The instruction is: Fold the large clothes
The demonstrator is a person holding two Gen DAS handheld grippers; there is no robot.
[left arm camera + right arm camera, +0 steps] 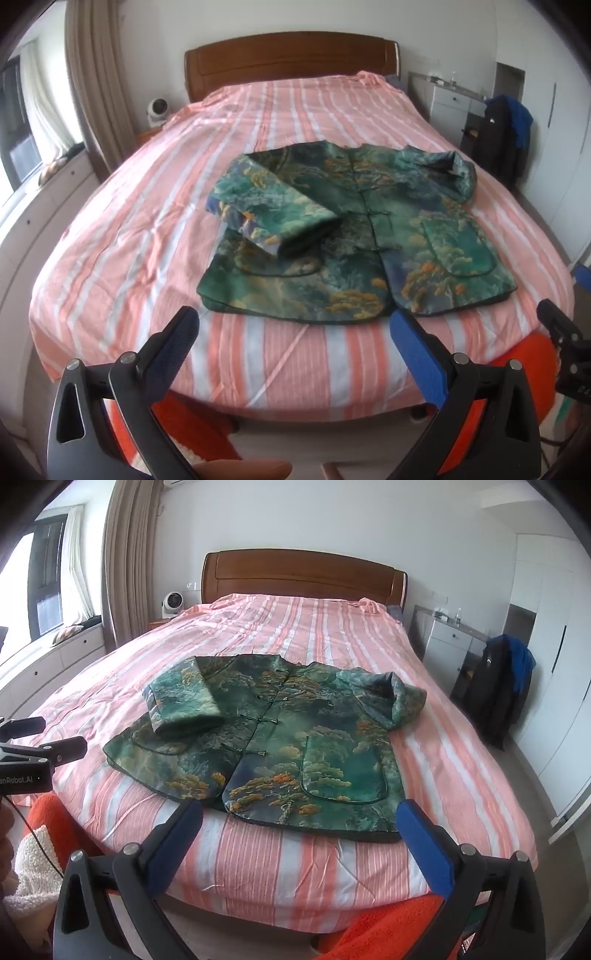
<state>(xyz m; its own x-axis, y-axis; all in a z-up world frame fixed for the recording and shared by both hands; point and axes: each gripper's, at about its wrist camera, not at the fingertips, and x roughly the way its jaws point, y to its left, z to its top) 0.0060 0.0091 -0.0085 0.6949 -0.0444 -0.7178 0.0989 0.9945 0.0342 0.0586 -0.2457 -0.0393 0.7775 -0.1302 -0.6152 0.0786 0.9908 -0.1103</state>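
**Grippers wide and empty, one sleeve folded**

Left gripper [293, 321] and right gripper [301, 812] hung wide, empty, short of the green landscape-print quilted jacket [273, 746] on the pink-striped bed [332, 635]. One sleeve [275, 218] lay folded across the front; the other sleeve [388, 694], bunched beside the body, and the body itself looked still unfolded.

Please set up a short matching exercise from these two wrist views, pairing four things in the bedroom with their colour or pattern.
Things:
1. jacket
2. bedsheet
3. headboard
4. fan

Looks:
A. brown wood
B. white
C. green with orange trees
D. pink and white stripes

Pairs: 1-C, 2-D, 3-A, 4-B
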